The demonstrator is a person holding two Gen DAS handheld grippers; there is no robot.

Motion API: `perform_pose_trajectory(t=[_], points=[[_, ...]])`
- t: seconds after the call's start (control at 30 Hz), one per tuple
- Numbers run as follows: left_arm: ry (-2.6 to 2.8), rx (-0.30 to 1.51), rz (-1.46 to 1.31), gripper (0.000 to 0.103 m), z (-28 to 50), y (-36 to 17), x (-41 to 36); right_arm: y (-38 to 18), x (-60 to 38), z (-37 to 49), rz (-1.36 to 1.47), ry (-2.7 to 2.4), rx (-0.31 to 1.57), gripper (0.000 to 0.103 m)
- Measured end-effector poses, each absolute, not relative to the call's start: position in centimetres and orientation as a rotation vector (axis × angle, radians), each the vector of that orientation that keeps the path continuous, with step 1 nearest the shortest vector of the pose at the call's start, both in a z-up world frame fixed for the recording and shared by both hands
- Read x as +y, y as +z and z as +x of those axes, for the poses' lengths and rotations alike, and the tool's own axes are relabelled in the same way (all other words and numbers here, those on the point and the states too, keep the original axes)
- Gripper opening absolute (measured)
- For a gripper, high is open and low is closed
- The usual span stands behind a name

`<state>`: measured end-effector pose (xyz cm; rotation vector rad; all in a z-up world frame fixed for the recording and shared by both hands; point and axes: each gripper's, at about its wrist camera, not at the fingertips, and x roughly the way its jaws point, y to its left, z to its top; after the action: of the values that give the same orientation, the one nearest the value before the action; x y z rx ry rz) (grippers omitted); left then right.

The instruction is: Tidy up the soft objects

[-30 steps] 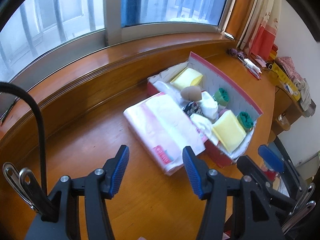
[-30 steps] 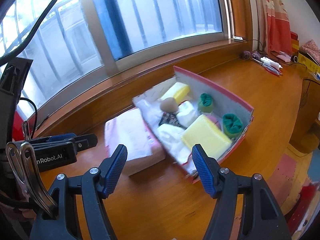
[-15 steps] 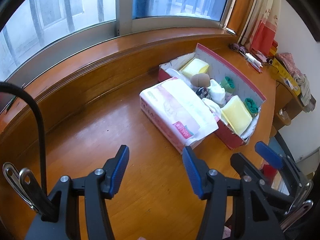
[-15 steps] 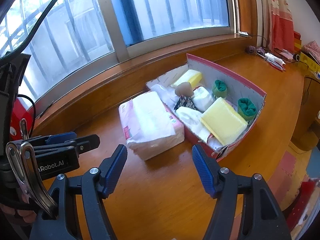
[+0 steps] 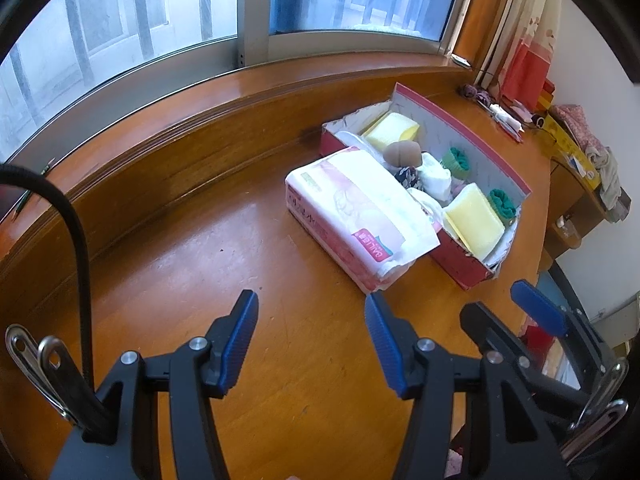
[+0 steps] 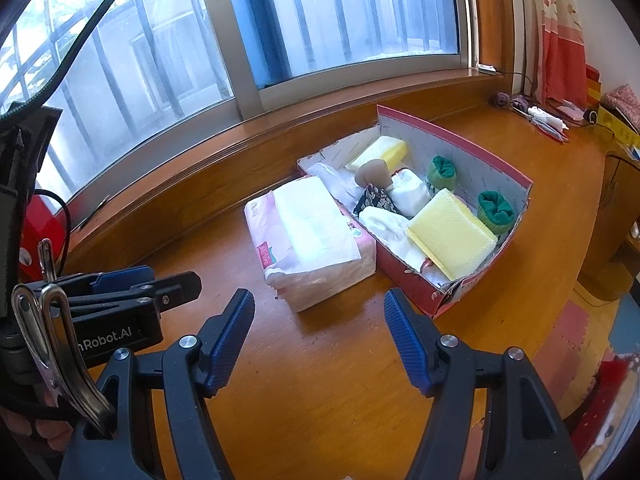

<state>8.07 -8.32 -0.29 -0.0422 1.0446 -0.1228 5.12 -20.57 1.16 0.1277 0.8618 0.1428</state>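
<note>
Both tools are up in the air over the wooden worktop (image 5: 168, 248), and neither one holds a thing. The left hand-held gripper (image 5: 310, 340) has its jaws wide apart. The right hand-held gripper (image 6: 318, 338) is wide apart too, with nothing between its blue pads.

A red box (image 6: 486, 152) sits on the worktop near the window. Soft things fill it: two yellow sponges, one at the far end (image 6: 380, 150) and one at the near end (image 6: 450, 234), two green sock rolls (image 6: 496, 208), a white cloth bundle (image 6: 408, 192), a tan puff (image 6: 372, 172) and a small dark flowery pouch (image 6: 374, 198). A big soft pack of tissues (image 6: 308, 236) lies on the worktop, touching the long side of the box. It is outside the box.

It looks like the sorting is nearly done, and the tissue pack may be the one soft thing left to deal with. To move it, a gripper would need to come down low and pinch the loose wrap at the near end. The pack is wide and squishy, so it could sag or slip. Both grippers might be needed.
</note>
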Motion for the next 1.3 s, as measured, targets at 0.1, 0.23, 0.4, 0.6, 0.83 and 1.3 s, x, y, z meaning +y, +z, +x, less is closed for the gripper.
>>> perform_pose_trajectory(t=[0.1, 0.23, 0.4, 0.6, 0.83, 1.3], points=[[-0.119, 1.048, -0.042, 0.059, 7.99, -0.37, -8.31, 1.12, -20.68, 5.08, 0.128, 0.142, 0.861, 0.069], [-0.117, 1.048, -0.04, 0.059, 7.93, -0.42, -8.3, 1.1, -20.77, 5.03, 0.128, 0.141, 0.862, 0.069], [-0.11, 1.053, -0.036, 0.059, 8.01, -0.58, -8.36, 1.07, -20.88, 5.01, 0.128, 0.142, 0.862, 0.069], [-0.107, 1.056, -0.038, 0.059, 8.09, -0.64, -8.31, 1.05, -20.96, 4.97, 0.13, 0.14, 0.864, 0.069], [-0.103, 1.063, -0.036, 0.059, 8.17, -0.76, -8.33, 0.95, -20.99, 5.02, 0.134, 0.132, 0.865, 0.069], [-0.103, 1.057, -0.032, 0.059, 8.03, -0.7, -8.48, 0.94, -21.04, 5.0, 0.138, 0.129, 0.866, 0.069]])
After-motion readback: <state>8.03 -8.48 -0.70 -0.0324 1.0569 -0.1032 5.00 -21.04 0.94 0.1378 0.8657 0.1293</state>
